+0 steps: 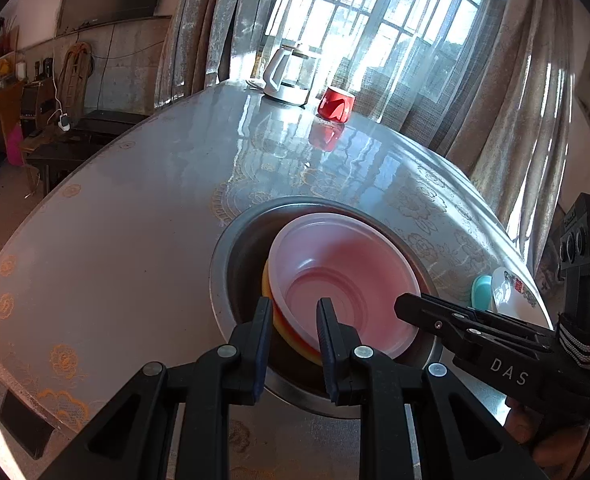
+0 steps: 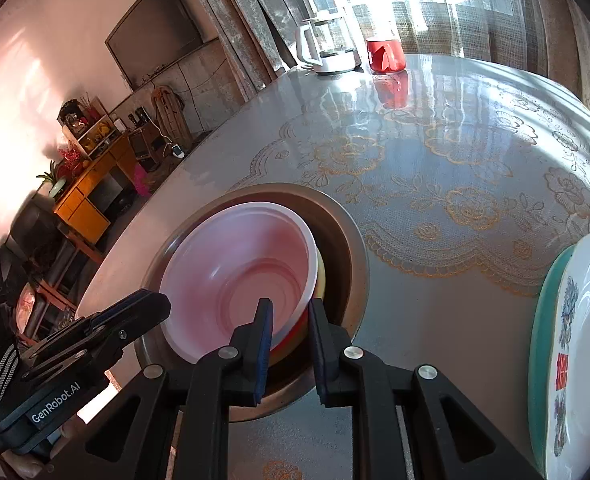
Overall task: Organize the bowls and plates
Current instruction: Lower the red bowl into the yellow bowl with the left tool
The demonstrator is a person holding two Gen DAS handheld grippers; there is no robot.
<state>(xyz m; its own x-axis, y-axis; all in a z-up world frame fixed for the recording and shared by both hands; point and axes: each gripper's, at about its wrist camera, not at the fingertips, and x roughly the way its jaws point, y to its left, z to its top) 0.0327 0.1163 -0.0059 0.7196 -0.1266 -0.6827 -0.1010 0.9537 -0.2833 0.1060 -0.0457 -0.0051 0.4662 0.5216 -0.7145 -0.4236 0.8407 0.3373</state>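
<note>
A pink plastic bowl [image 1: 345, 276] sits on an orange-yellow bowl [image 1: 291, 336], both inside a steel basin [image 1: 231, 256] on the table. My left gripper [image 1: 295, 316] straddles the near left rim of the stacked bowls, jaws narrowly apart around it. My right gripper [image 2: 291, 316] straddles the near right rim of the same bowls [image 2: 239, 268]; it shows as closed black fingers [image 1: 427, 312] in the left wrist view. A white patterned plate [image 2: 583, 344] lies on a teal plate [image 2: 543, 320] to the right.
A white kettle [image 1: 285, 76] and a red cup [image 1: 337, 104] stand at the table's far side by the curtained window. The table [image 2: 435, 184] has a glossy lace-patterned cover. Furniture stands beyond the left edge.
</note>
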